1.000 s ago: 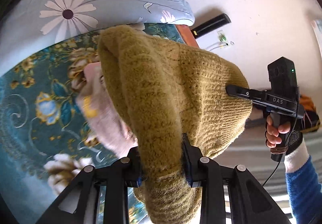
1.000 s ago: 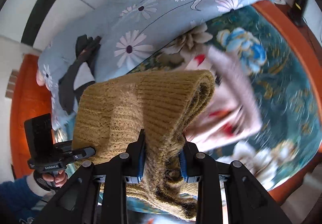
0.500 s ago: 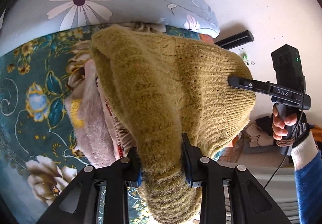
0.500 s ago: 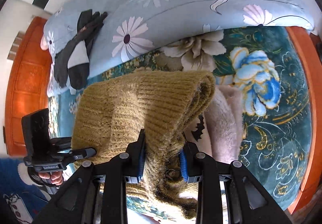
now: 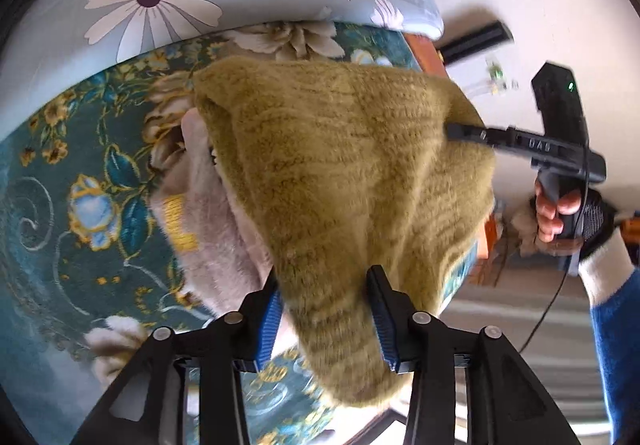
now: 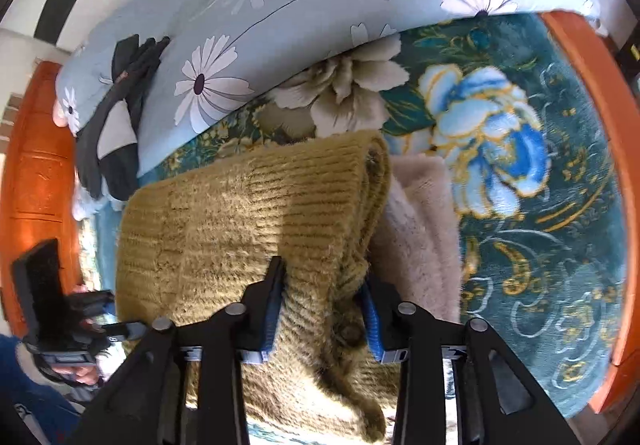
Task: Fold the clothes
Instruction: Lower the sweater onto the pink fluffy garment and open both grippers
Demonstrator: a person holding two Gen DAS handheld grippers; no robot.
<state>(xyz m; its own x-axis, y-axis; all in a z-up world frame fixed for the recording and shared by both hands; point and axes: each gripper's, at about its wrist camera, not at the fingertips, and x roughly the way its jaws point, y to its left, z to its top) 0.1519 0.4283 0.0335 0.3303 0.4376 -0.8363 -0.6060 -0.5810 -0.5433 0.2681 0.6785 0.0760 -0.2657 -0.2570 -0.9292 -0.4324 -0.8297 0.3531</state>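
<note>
1. My left gripper [image 5: 326,313] has its blue-padded fingers [image 5: 269,319] closed down hard on a bunched edge of the folded mustard-yellow fuzzy knit sweater [image 5: 340,173]; they cannot close fully because thick wool fills the gap between them.
2. My right gripper [image 6: 320,309] does the same at the sweater's [image 6: 248,229] opposite edge, its fingers [image 6: 370,319] clamped on a thick wad of knit. From the left camera I see that gripper [image 5: 464,132] biting the far corner.
3. I judge I hold two ends at once so the bundle keeps its folded shape and does not sag open while off the bed.
4. The sweater hangs between my two grippers, just above the teal plush bedspread with blue and cream flowers [image 6: 532,229]; whether its low edge touches the bedspread I cannot tell.
5. Directly beneath the sweater, and showing past its side, lies a folded pale pink fluffy garment [image 6: 420,229] on the bedspread. I judge the sweater is meant to go on top of it as a stack.
6. Beyond the sweater a light blue daisy-print quilt [image 6: 304,5] is heaped, with a pair of dark gloves [image 6: 116,117] on it.
7. The risk: heavy wool slipping from either grip and unfolding.
</note>
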